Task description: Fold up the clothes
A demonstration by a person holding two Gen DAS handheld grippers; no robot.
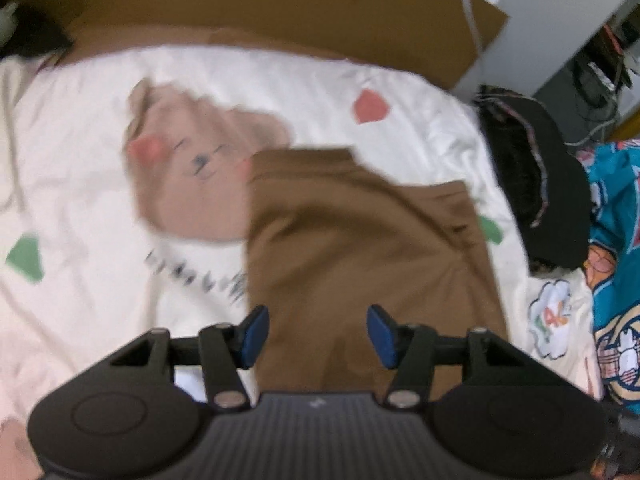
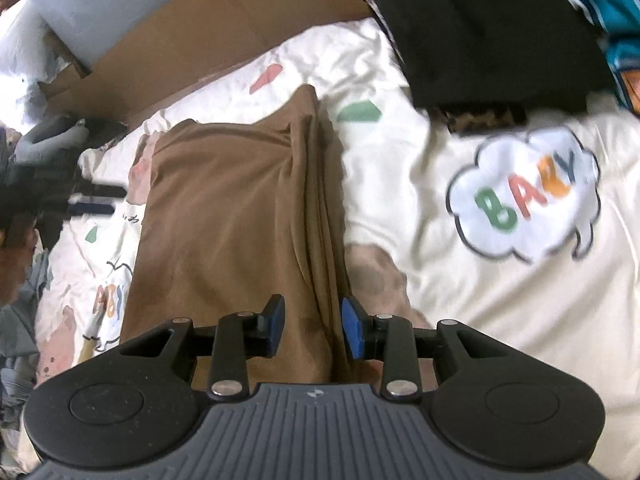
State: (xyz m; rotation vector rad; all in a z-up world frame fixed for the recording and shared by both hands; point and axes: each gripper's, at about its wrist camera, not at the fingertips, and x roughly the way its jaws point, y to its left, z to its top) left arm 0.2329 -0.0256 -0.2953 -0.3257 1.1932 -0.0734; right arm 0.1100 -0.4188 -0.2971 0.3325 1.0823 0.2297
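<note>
Left tool (image 1: 318, 334) nearest, its 2 blue pads spread wide above the brown garment (image 1: 360, 248). Garment lies folded on the cream printed bedsheet (image 1: 80, 184), partly over a bear print (image 1: 192, 168). Right tool (image 2: 313, 330) part-spread, pads either side of the garment's bunched right edge; contact unclear. Black clothing (image 2: 488, 36) far right, apart.

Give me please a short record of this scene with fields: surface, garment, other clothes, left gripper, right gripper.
surface: cream printed bedcover
garment: brown cloth, partly folded, lying on the bedcover
other clothes: black garment and teal printed garment at the bedcover's edge
left gripper: open above the brown cloth
right gripper: open, astride the cloth's bunched edge
</note>
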